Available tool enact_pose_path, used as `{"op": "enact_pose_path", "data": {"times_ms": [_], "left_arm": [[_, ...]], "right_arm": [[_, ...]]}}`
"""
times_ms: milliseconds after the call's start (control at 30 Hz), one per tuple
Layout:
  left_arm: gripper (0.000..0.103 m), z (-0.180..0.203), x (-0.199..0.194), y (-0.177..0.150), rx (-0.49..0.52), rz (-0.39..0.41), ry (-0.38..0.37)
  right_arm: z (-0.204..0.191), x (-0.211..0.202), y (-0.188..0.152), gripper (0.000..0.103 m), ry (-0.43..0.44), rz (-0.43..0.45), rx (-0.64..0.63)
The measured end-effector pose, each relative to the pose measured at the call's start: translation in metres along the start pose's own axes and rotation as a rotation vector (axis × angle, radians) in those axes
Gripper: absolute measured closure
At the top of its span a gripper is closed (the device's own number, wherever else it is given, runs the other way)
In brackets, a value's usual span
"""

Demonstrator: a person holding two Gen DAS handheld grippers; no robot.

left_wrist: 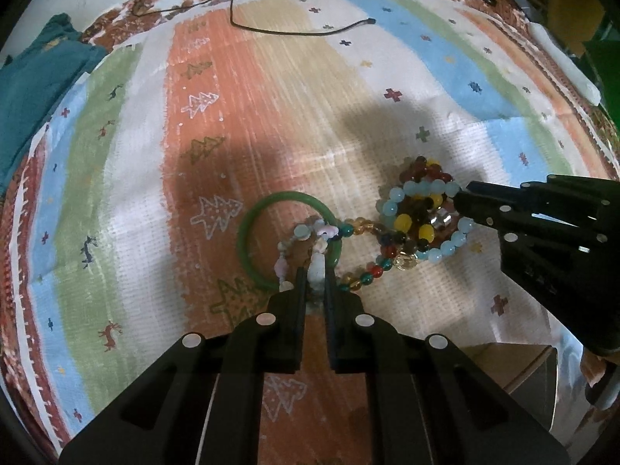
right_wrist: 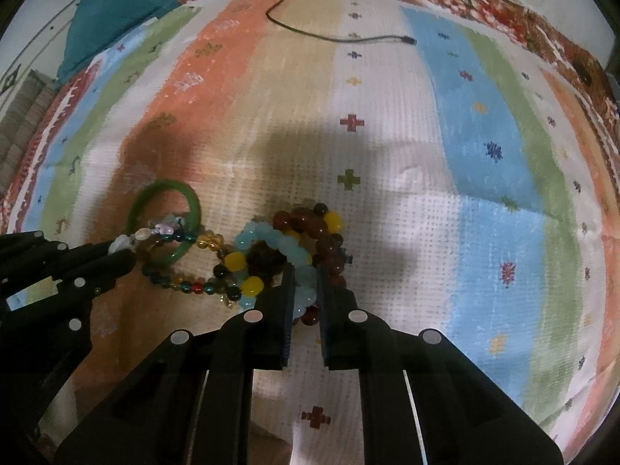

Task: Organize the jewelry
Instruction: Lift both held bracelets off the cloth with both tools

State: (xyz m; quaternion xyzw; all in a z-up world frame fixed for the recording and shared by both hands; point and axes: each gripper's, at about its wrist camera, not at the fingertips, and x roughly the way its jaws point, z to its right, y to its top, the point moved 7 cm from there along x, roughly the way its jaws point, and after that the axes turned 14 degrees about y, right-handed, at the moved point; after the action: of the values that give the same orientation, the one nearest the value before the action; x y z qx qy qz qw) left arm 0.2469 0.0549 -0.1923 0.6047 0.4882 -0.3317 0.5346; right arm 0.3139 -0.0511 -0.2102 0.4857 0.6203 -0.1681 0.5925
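A green bangle (left_wrist: 248, 228) lies on the striped cloth, with a pale pastel bead bracelet (left_wrist: 306, 232) across it. My left gripper (left_wrist: 314, 277) is shut on that pastel bracelet (right_wrist: 143, 233). To the right lies a heap of bead bracelets (left_wrist: 414, 213): light blue, dark red, yellow and mixed colours. My right gripper (right_wrist: 304, 283) is shut on the light blue bead bracelet (right_wrist: 306, 277) at the heap's near edge. In the left wrist view the right gripper (left_wrist: 459, 199) touches the heap from the right. The left gripper (right_wrist: 124, 252) shows at the left of the right wrist view.
The striped patterned cloth (left_wrist: 348, 77) covers the surface. A black cable (left_wrist: 302, 31) lies at the far side. A teal cloth (left_wrist: 31, 89) sits at the far left. A cardboard box (left_wrist: 515, 368) stands near the right front edge.
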Motion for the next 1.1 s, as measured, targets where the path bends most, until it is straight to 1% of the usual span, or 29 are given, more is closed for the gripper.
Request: {"op": "enact_pose_path", "data": {"times_ms": [100,333,633,833,1100], "left_arm": [[0.095,-0.003,-0.005,0.000,-0.011,0.007,0.001],[0.095,-0.008,-0.027,0.001,-0.035,0.059,-0.001],[0.095,-0.009,-0.054,-0.002,-0.053,0.111,0.004],[0.095,-0.009,-0.074,-0.003,-0.070,0.148,-0.009],[0.095,-0.004,-0.082,-0.006,-0.068,0.163,-0.008]], "right_arm": [[-0.003,-0.009,0.000,0.091,0.008,0.020,-0.006],[-0.011,-0.039,0.004,0.091,0.031,0.082,-0.021],[-0.015,-0.063,-0.004,0.091,0.035,0.132,-0.017],[-0.018,-0.073,-0.008,0.091,0.035,0.153,-0.026],[-0.014,-0.077,-0.011,0.091,0.032,0.165,-0.014]]}}
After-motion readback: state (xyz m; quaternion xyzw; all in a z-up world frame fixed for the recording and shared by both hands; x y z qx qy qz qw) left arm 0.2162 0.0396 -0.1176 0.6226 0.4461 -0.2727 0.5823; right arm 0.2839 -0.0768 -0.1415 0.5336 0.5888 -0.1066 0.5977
